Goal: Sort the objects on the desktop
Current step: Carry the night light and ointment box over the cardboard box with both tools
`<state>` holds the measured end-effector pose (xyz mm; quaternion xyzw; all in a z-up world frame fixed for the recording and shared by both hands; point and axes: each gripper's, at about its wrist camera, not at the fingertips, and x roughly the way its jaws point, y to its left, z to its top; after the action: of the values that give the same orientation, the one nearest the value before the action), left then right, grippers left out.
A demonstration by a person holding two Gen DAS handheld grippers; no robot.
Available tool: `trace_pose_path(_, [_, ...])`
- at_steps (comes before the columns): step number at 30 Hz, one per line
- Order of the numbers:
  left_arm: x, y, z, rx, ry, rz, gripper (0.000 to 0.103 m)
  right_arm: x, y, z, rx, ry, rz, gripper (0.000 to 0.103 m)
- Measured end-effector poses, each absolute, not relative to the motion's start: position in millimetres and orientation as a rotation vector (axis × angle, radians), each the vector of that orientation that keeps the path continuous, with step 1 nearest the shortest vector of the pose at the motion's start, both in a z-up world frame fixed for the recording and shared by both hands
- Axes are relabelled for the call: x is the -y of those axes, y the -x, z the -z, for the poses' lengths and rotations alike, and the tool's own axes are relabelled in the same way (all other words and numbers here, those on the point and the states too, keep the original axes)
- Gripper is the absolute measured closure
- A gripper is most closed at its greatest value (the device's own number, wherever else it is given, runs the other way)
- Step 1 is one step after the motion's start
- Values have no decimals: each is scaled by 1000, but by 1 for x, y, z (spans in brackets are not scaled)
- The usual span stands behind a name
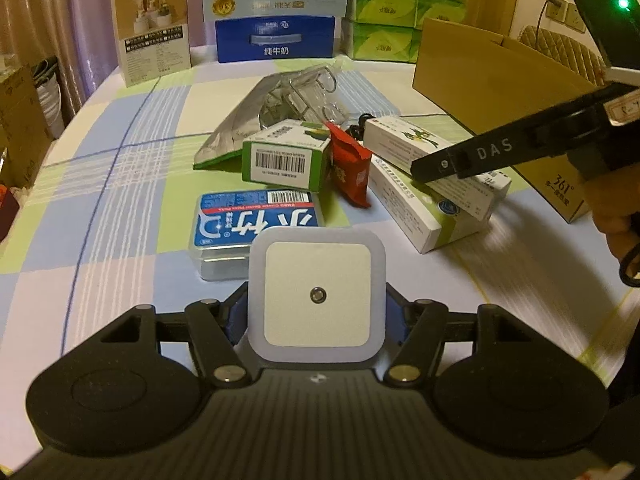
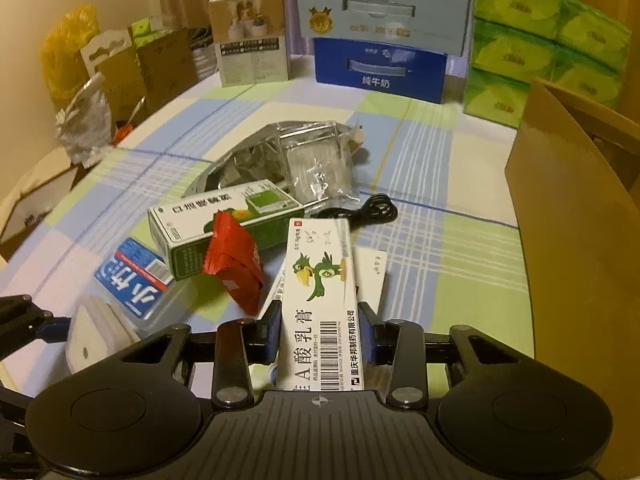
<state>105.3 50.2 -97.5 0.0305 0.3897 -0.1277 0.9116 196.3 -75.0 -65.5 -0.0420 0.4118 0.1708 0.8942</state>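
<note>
White plastic fills the left gripper [image 1: 316,312]: its two fingers are clamped on the sides of a square night light [image 1: 317,300], held just above the checked tablecloth [image 1: 120,208], with a blue dental-floss box [image 1: 256,220] right behind it at 12 o'clock. The right gripper [image 2: 320,344] is closed on the near end of a long white ointment carton [image 2: 320,300] printed with a green parrot; whether the far end is clear of the white box [image 1: 424,216] beneath it I cannot tell

Both picks look secure, so the job now is probably carrying each item to its place. The carton is long and gripped at one end, so lifting it straight up before swinging should keep it from sweeping the red sachet [image 2: 234,268] at 10 o'clock or the green-and-white box [image 2: 224,224] behind it

A brown cardboard box [image 2: 568,200] stands at 2 o'clock of the right gripper, its wall close, likely the drop spot; come in over the rim, not through the flap. The black cable [image 2: 360,210] lies at 12 o'clock, clear of the carton. Open cloth lies at 9 o'clock of the left gripper, where the table edge curves away
</note>
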Motion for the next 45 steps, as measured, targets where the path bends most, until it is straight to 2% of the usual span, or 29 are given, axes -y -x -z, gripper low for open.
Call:
trace_pose_path(10, [-53,-99,75,-780,-76,252,42,87,-178,45,-796,-33,-333,68])
trace_pose_path(17, [-37,-105,28,-729,-112,285,42,122,-164,-23,-658,-88,-286,68])
trace_pose_path(24, [33,-133,-23,-667,-148,412,42,193,-157,-73,-595,-40,-162,68])
trace_pose_path(33, [146,-172,-57,-633,-152,582,42,298,-155,-67,-659,-92,-21,67])
trace_pose_path(39, [209,-196,-48,-639,-189,656,42,343,-160,-55,-685,-132,21,67])
trace_pose_path(45, [234,-219,-25,-673,-200,684,42,363,-174,-42,-712,-175,26,67])
